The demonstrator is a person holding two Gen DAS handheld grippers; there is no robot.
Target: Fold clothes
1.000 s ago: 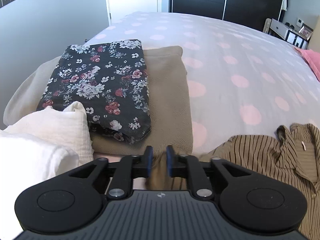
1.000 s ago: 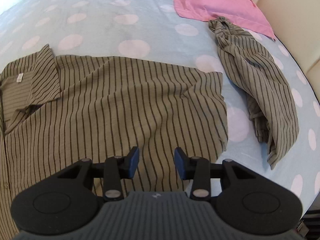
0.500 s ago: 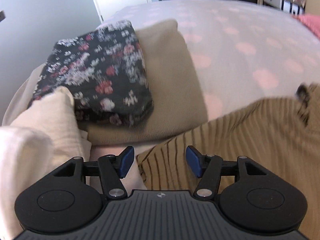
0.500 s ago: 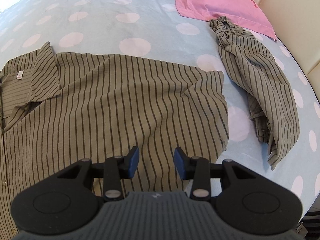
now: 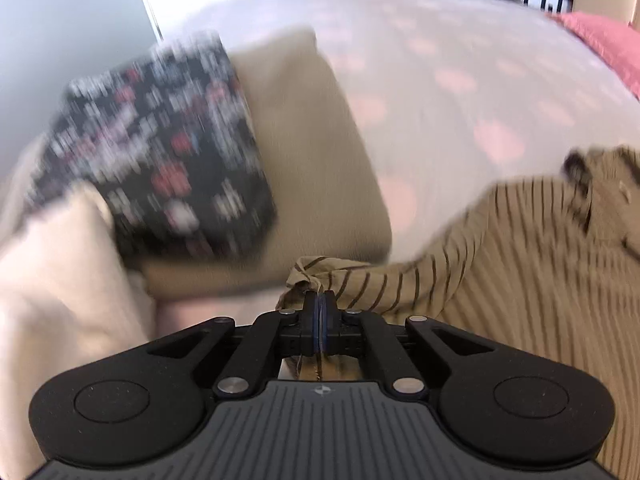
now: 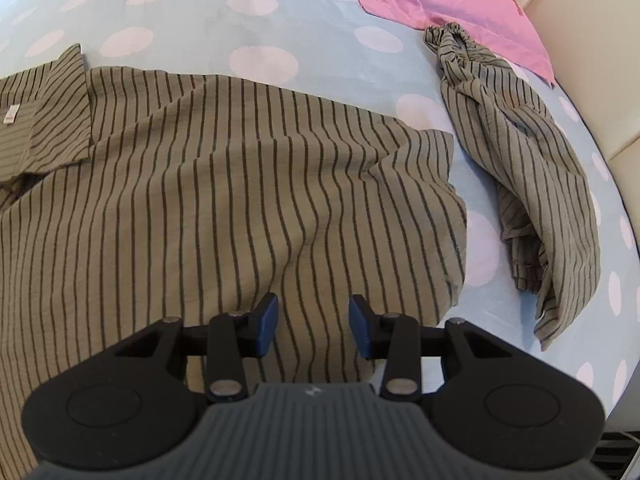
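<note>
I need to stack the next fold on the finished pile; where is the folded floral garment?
In the left wrist view, upper left: the floral garment lies on a folded beige cloth, beside a white cloth, left of the striped shirt.

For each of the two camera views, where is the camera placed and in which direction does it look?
Left wrist: sits on the left gripper, looking along shut fingers pinching the striped shirt, toward a folded pile with a floral garment; only the gripper shows.
Right wrist: sits on the right gripper, looking down over the shirt toward a pink pillow and a second striped garment; open fingers show.
Shared: the striped shirt and the dotted bedsheet.
</note>
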